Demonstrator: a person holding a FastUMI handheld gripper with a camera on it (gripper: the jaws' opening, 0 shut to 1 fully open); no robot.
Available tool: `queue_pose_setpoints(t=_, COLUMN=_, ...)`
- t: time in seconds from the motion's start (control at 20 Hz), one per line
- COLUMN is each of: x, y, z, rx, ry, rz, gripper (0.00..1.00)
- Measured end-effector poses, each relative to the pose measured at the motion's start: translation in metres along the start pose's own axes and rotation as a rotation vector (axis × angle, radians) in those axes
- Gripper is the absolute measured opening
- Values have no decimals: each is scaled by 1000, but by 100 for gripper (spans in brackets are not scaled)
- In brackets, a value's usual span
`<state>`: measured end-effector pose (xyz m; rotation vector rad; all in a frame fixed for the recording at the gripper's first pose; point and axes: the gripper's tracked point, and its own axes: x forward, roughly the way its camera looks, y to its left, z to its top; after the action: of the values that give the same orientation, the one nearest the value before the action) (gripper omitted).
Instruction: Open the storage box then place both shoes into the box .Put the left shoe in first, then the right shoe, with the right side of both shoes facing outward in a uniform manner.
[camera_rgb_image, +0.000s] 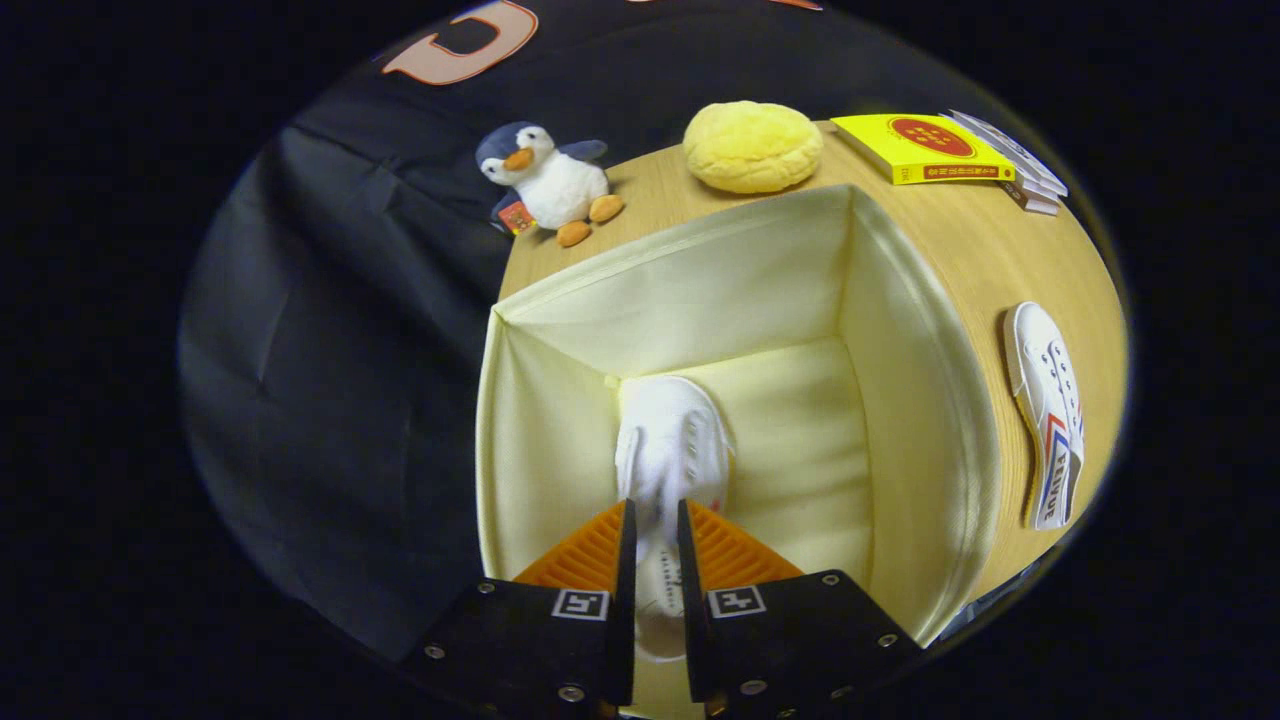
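Fingers of the gripper (655, 520) stand narrow and clamp a white shoe (668, 450) between them, one pad on each side of it. The shoe hangs inside the open box (930, 400), toe pointing down toward the box floor, near the left inner wall and the back corner. I cannot tell whether the toe touches the floor. The box is pale cream fabric, its top open, and it stands on a wooden table (960, 240).

A second shoe (1048, 410) lies on the table to the right of the box, well apart from the fingers, on its side with red and blue stripes showing. Beyond the box, at the table's far edge, sit a penguin toy (550, 180), a yellow cushion (752, 146) and a yellow book (920, 146) beside a few grey booklets (1020, 170).
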<state>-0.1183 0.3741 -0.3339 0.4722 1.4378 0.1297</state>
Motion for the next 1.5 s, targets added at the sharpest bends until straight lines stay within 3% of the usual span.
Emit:
queue_pose_setpoints(t=0.25, x=-41, y=-12, z=13, rx=-96, ry=-48, rz=73, gripper=43)
queue_pose_setpoints(t=0.4, x=-69, y=-39, z=25, rx=-144, ry=-113, rz=79, gripper=62)
queue_pose_setpoints(t=0.7, x=-117, y=-88, z=39, rx=-164, ry=-241, rz=138, gripper=78)
queue_pose_setpoints(t=0.9, x=-140, y=-147, z=50, rx=-167, ry=-317, rz=67, gripper=82)
queue_pose_setpoints(t=1.1, x=-142, y=-243, z=45, rx=-207, ry=-340, rz=-129, gripper=86)
queue_pose_setpoints(t=1.3, x=-135, y=-315, z=17, rx=-233, ry=-273, rz=-250, gripper=87)
queue_pose_setpoints(t=1.5, x=-118, y=-351, z=-7, rx=-277, ry=-197, rz=-287, gripper=80)
